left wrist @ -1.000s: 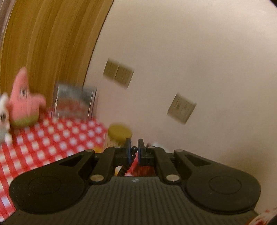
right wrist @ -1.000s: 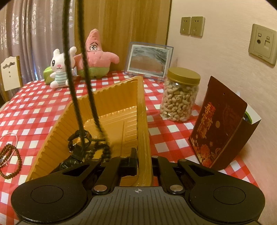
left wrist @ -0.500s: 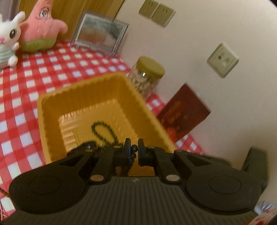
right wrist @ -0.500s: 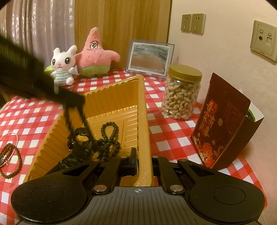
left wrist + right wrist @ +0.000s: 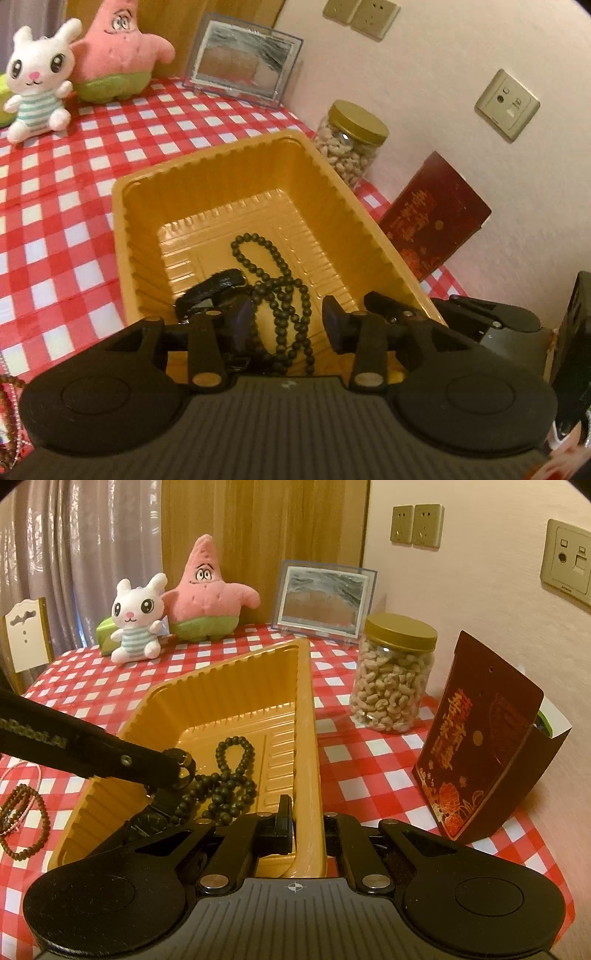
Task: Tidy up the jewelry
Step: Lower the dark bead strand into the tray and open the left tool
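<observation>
A yellow plastic tray (image 5: 207, 158) stands on the red-checked tablecloth. On its floor lies a black bead necklace (image 5: 258, 266), beside a black watch (image 5: 214, 288). My left gripper (image 5: 288, 325) hangs low over the tray's near end with its jaws opening. The necklace strands lie between and below its pads, which do not press on them. In the right wrist view one of the left fingers (image 5: 140, 764) reaches in over the necklace (image 5: 232, 771) and the watch (image 5: 147, 823). My right gripper (image 5: 306, 823) is shut on the tray's (image 5: 236, 679) right wall at the near corner.
A jar of cashews (image 5: 391, 679) and a dark red box (image 5: 476, 746) stand right of the tray by the wall. A picture frame (image 5: 321, 598) and two plush toys (image 5: 207, 594) sit at the back. Brown bead bracelets (image 5: 22, 819) lie on the cloth left of the tray.
My left gripper came down over the tray with the necklace, which now lies on the tray floor, and its jaws have parted. The right gripper has kept its hold on the tray wall.
</observation>
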A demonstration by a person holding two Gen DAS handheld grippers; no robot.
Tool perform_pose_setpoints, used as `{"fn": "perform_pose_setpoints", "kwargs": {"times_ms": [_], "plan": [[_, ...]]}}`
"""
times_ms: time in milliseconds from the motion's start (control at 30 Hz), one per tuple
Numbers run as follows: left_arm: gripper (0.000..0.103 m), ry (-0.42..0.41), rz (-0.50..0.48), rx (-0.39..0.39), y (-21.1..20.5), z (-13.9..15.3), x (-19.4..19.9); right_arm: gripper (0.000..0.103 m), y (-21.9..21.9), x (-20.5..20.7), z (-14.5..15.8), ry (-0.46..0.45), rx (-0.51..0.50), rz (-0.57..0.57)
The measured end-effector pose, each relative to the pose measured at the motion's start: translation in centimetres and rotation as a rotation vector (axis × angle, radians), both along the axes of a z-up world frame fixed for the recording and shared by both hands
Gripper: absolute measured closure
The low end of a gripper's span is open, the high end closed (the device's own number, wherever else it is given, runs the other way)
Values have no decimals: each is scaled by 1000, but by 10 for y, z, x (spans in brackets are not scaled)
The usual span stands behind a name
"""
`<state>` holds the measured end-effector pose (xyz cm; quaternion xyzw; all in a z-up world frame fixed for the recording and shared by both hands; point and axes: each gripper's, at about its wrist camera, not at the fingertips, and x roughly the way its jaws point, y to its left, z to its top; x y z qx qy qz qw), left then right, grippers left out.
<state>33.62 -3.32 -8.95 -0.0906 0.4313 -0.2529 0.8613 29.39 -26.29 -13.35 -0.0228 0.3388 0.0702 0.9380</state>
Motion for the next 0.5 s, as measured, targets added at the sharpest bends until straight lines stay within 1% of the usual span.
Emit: {"fn": "perform_pose_setpoints", "kwargs": {"times_ms": [167, 267, 367, 500], "plan": [[60, -60, 58, 15, 21, 16, -11, 99, -1, 1, -1, 2, 0, 2], [60, -98, 119, 37, 45, 28, -20, 99, -1, 1, -1, 7, 3, 4], [60, -121, 212, 63, 82, 39, -29, 99, -2, 1, -2, 9, 3, 8], [60, -155, 357, 127, 140, 53, -47, 99, -3, 1, -3, 12, 4, 12]]}}
